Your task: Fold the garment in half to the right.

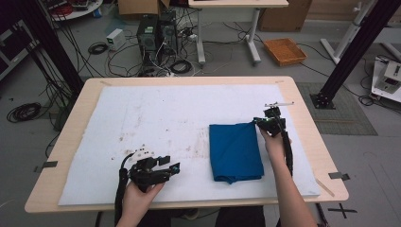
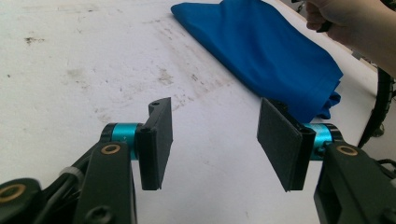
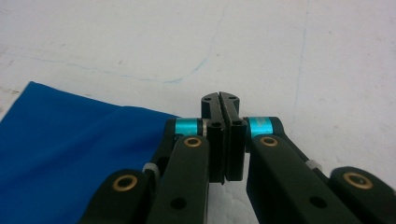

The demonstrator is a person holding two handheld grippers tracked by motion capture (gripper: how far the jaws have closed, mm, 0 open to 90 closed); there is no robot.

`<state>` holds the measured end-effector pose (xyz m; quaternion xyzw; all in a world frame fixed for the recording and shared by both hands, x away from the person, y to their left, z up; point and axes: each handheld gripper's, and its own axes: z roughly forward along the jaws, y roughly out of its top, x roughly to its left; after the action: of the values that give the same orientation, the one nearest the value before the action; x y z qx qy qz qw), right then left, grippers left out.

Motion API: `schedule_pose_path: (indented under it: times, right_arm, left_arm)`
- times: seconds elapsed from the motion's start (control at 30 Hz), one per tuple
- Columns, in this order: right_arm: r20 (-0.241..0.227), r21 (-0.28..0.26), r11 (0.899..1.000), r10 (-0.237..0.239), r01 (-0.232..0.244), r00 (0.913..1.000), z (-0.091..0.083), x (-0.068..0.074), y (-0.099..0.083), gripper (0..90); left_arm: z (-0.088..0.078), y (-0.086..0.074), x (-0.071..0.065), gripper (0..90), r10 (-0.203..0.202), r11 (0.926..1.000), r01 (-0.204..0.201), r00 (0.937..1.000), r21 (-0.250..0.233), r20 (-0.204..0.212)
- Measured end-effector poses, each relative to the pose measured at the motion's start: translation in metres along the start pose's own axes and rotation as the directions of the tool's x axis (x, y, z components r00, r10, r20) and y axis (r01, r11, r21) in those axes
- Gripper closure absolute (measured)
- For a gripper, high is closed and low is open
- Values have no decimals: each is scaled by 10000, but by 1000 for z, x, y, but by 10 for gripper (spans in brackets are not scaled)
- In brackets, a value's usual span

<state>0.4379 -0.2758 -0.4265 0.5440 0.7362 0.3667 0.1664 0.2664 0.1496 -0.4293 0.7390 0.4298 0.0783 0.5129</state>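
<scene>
Left hand-held gripper (image 1: 174,166): near-left on the white-padded wooden desk (image 1: 142,113), jaws apart, nothing between them.
Folded blue fabric cloth (image 1: 235,150): right of centre, lying flat.
Right hand-held gripper (image 1: 259,121): at the cloth's far-right corner, jaws together, seemingly empty.
Risk: jaws closed beside the corner would lift nothing; a one-layer pinch would unfold the cloth.

One blue cloth (image 1: 235,150), two claws.

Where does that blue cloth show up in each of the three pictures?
High view: blue cloth right of centre on the white mat.
Left gripper view: upper right, beyond the open tongs.
Right gripper view: lower left, beside the shut tongs.
Shared landmark: the white mat.
</scene>
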Motion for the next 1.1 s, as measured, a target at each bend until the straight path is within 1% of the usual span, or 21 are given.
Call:
schedule_pose_path:
  times: [0.07, 0.13, 0.17, 0.2, 0.23, 0.27, 0.3, 0.37, 0.4, 0.5, 0.57, 0.6, 0.67, 0.73, 0.8, 0.83, 0.87, 0.9, 0.97, 1.03, 1.1]
  right_arm:
    - [116, 2, 10000, -81, 81, 9999, 2, -2, -2, 900]
    - [115, 44, 9999, -130, 129, 9998, 4, -3, -3, 891]
    - [140, 55, 9999, -162, 162, 9998, 5, -3, -3, 841]
    - [161, 54, 9998, -169, 168, 9997, 4, -2, -4, 812]
    - [153, 1, 9999, -155, 155, 9998, 3, -2, -4, 787]
    - [153, 1, 9999, -155, 155, 9998, 3, -2, -4, 787]
    - [152, -213, 9997, -151, 154, 9998, -3, -1, -4, 705]
    - [39, -513, 9985, -207, 208, 9998, -14, 1, -5, 665]
    - [-20, -677, 9974, -265, 263, 9996, -20, 2, -6, 621]
    - [-350, -1148, 9931, -266, 224, 9990, -44, 4, -12, 517]
    - [-615, -1563, 9875, -325, 225, 9976, -61, 4, -19, 474]
    - [-763, -1745, 9844, -355, 217, 9965, -69, 5, -22, 459]
    - [-1113, -2051, 9786, -394, 158, 9930, -85, 5, -30, 425]
    - [-1375, -2245, 9743, -517, 198, 9892, -98, 4, -37, 390]
    - [-1452, -2353, 9715, -630, 274, 9874, -109, 2, -43, 373]
    - [-1452, -2353, 9715, -630, 274, 9874, -109, 2, -43, 373]
    - [-1493, -2443, 9689, -774, 391, 9858, -115, -2, -49, 350]
    - [-1531, -2395, 9700, -807, 422, 9849, -118, -4, -51, 340]
    - [-1548, -2440, 9688, -839, 442, 9844, -121, -8, -55, 325]
    - [-1521, -2471, 9680, -844, 448, 9848, -122, -12, -58, 323]
    - [-1532, -2455, 9685, -811, 415, 9849, -122, -16, -60, 322]
  left_arm:
    - [0, 0, 1, 455, 16, 10000, -16, 10000, -21, -20]
    - [-1, 0, 1, 455, 15, 10000, -15, 10000, -54, 19]
    - [-2, 0, 1, 455, 42, 10000, -42, 10000, -85, 26]
    - [-3, 1, 2, 454, 47, 9999, -47, 10000, -106, 26]
    - [-3, 1, 2, 453, 17, 9998, -17, 10000, -192, 1]
    - [-3, 1, 2, 451, 17, 9998, -17, 10000, -192, 1]
    - [-6, 2, 4, 450, 52, 9996, -52, 10000, -278, 0]
    - [-9, 5, 7, 447, 21, 9991, -23, 10000, -434, -52]
    - [-11, 7, 8, 443, 66, 9986, -69, 10000, -530, -65]
    - [-18, 14, 12, 414, 577, 9950, -596, 9980, -807, -262]
    - [-23, 19, 15, 397, 782, 9920, -799, 9967, -979, -214]
    - [-26, 21, 16, 378, 976, 9895, -995, 9950, -1052, -231]
    - [-30, 25, 18, 376, 1355, 9826, -1384, 9903, -1237, -320]
    - [-34, 29, 21, 376, 1763, 9740, -1820, 9829, -1348, -538]
    - [-37, 31, 24, 374, 2066, 9662, -2164, 9751, -1404, -808]
    - [-37, 31, 24, 373, 2066, 9662, -2164, 9751, -1404, -808]
    - [-38, 32, 26, 372, 2087, 9646, -2200, 9739, -1454, -893]
    - [-41, 33, 32, 372, 2147, 9615, -2297, 9705, -1507, -1097]
    - [-44, 33, 37, 372, 2198, 9587, -2389, 9666, -1540, -1317]
    - [-48, 33, 43, 372, 2195, 9569, -2433, 9634, -1587, -1536]
    - [-52, 33, 48, 372, 2123, 9569, -2409, 9613, -1619, -1756]
